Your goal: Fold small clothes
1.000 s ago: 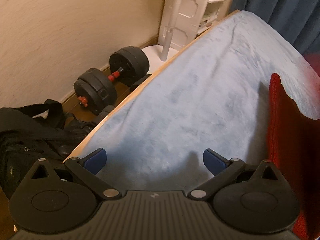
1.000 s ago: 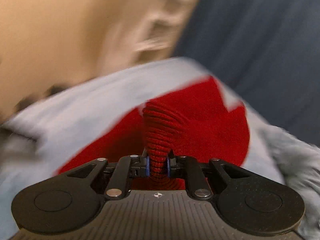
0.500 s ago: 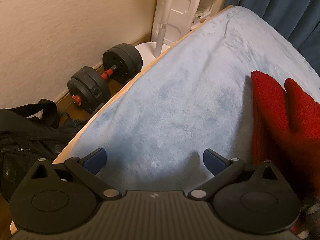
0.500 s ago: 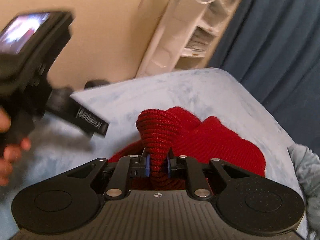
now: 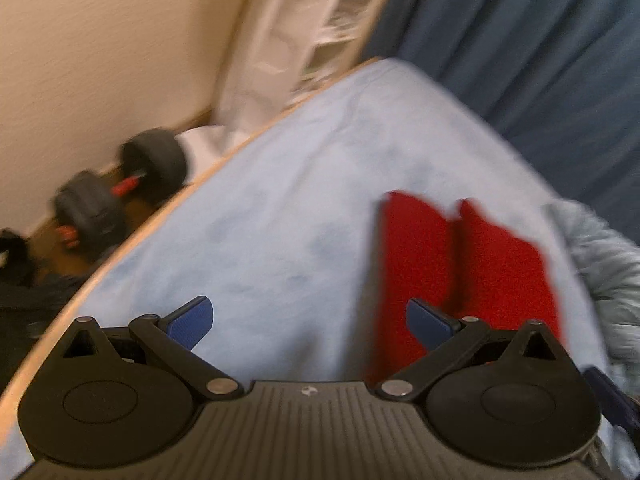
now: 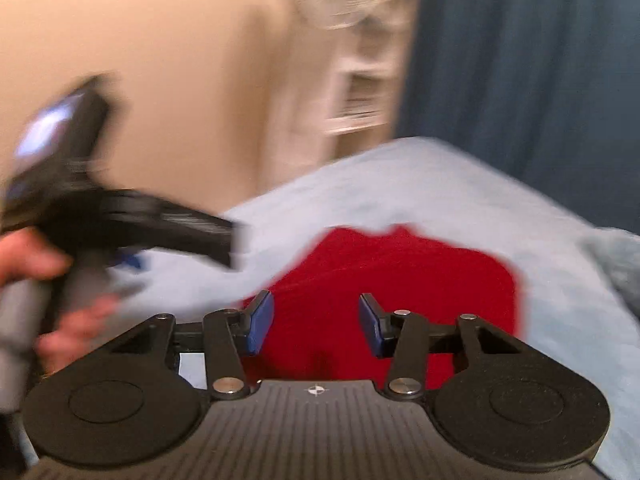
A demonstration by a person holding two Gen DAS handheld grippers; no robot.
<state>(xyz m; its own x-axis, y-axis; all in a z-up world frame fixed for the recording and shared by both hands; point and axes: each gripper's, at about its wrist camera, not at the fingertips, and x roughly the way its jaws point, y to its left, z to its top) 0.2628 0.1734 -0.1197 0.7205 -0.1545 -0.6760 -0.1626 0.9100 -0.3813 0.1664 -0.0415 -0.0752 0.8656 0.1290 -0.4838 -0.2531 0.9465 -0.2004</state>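
A red knit garment (image 6: 392, 276) lies on the light blue blanket (image 6: 440, 184). My right gripper (image 6: 316, 322) is open just above its near edge, with nothing between the jaws. In the left wrist view the red garment (image 5: 460, 264) lies to the right, and my left gripper (image 5: 308, 322) is open and empty over the blanket (image 5: 300, 200). Its right fingertip (image 5: 428, 322) overlaps the garment's left edge. The left gripper also shows, blurred, at the left of the right wrist view (image 6: 168, 228), held by a hand.
A dumbbell (image 5: 116, 196) and a black bag (image 5: 16, 280) lie on the floor left of the wooden bed edge (image 5: 132, 240). A white shelf unit (image 5: 312, 24) and dark blue curtain (image 5: 520, 48) stand behind. A fluffy grey-blue cloth (image 5: 600, 272) lies right of the garment.
My right gripper has opened and let go of the red garment, which now lies flat on the blanket. My left gripper has swung right toward the garment.
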